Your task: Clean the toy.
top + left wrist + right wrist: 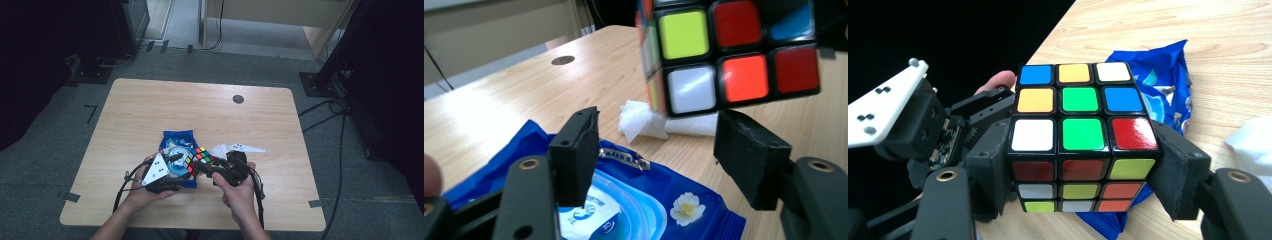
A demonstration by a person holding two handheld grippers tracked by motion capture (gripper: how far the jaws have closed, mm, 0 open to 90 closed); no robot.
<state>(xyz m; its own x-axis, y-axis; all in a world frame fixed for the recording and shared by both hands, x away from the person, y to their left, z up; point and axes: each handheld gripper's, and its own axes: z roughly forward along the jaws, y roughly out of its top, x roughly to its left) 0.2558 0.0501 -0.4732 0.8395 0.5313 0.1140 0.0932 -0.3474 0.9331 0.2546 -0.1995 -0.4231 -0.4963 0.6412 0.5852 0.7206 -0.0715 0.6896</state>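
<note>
Jaws of the right gripper (1083, 175) clamp the cube (1080, 135). Left gripper (664, 160), at its 9 o'clock, gapes wide over the blue pack (649, 200).

Black tongs (1083, 170), brass screws, white marker plate (156, 169).

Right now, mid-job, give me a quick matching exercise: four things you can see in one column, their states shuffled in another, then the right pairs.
Things:
1. puzzle cube
2. blue wipes pack
3. white tissue
4. left hand-held gripper

States:
A. lying flat on the table
B. jaws apart, holding nothing
C. clamped between two black jaws
D. crumpled on the wood beyond the pack

Pairs: 1-C, 2-A, 3-D, 4-B
</note>
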